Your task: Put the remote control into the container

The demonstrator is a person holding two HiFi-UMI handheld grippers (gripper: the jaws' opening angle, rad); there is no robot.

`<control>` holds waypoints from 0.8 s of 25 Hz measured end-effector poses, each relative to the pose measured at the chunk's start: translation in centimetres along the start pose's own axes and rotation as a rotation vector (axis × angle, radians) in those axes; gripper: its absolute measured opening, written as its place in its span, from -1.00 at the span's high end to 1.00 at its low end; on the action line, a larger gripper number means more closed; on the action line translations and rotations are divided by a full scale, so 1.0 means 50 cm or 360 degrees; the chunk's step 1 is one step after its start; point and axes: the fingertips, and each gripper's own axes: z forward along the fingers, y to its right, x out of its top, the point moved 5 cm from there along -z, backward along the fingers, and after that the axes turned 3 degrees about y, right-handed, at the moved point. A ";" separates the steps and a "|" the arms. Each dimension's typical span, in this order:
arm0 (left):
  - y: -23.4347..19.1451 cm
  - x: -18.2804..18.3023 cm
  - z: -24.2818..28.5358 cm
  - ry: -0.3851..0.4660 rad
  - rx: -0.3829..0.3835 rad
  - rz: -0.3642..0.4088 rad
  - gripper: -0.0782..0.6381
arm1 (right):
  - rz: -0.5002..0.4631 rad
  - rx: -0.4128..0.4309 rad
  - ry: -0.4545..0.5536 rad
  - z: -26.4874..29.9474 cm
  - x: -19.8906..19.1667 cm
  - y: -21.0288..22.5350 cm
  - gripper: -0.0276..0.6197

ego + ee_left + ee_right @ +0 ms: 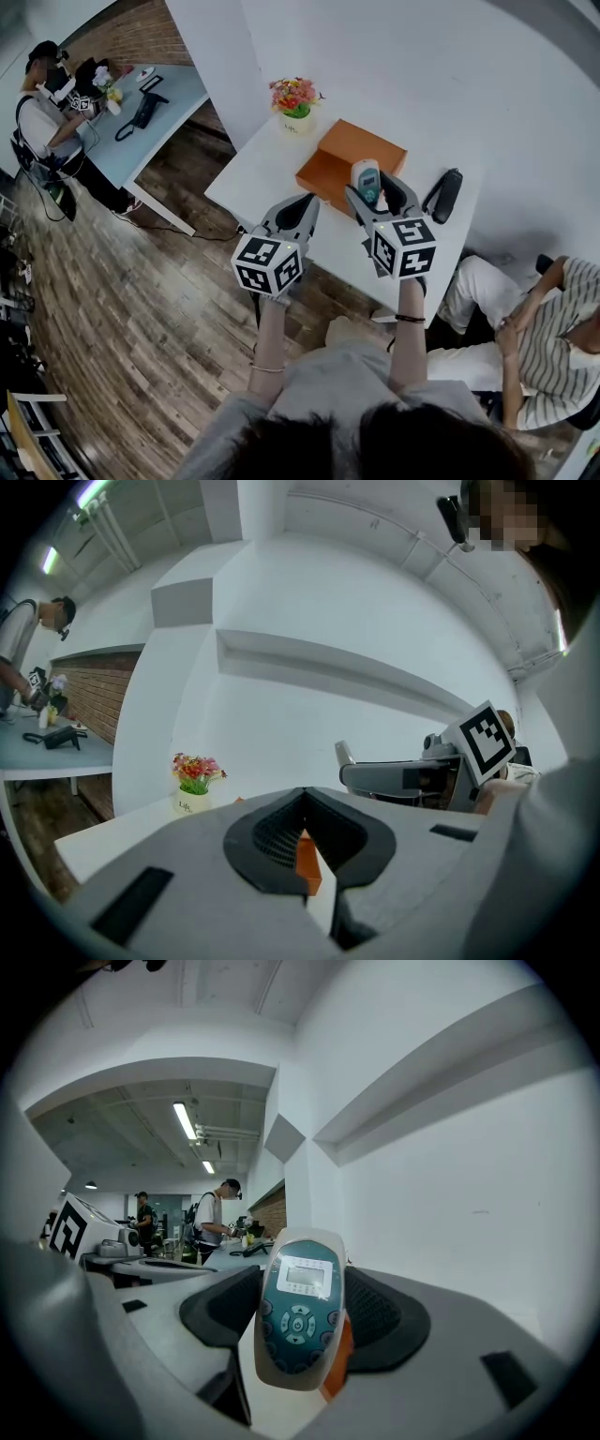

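Note:
My right gripper (375, 190) is shut on a grey remote control (366, 180) with a teal face; the remote control (299, 1309) stands up between the jaws in the right gripper view. It hangs over the near edge of the orange container (349, 159) on the white table (272, 167). My left gripper (298, 214) is held to the left of it, jaws closed together with nothing between them; a sliver of the orange container (308, 866) shows through them. The right gripper (345, 757) appears at the right of the left gripper view.
A small pot of flowers (295, 101) stands at the table's far corner. A black case (443, 195) lies to the right of the container. A seated person (525, 328) is at the right. Another person (47, 103) works at a second table at the far left.

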 end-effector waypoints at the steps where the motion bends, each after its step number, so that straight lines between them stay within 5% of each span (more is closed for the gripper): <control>1: -0.004 0.002 0.009 -0.0001 0.0001 -0.0004 0.77 | -0.0002 0.0010 -0.0002 0.009 0.004 0.006 0.05; 10: -0.033 0.011 0.066 -0.0021 0.0056 -0.0018 0.77 | -0.0047 0.0048 -0.0043 0.076 0.026 0.061 0.05; 20: -0.082 -0.023 0.093 -0.0098 0.0100 -0.0051 0.77 | -0.0013 0.0093 -0.0160 0.135 -0.036 0.078 0.05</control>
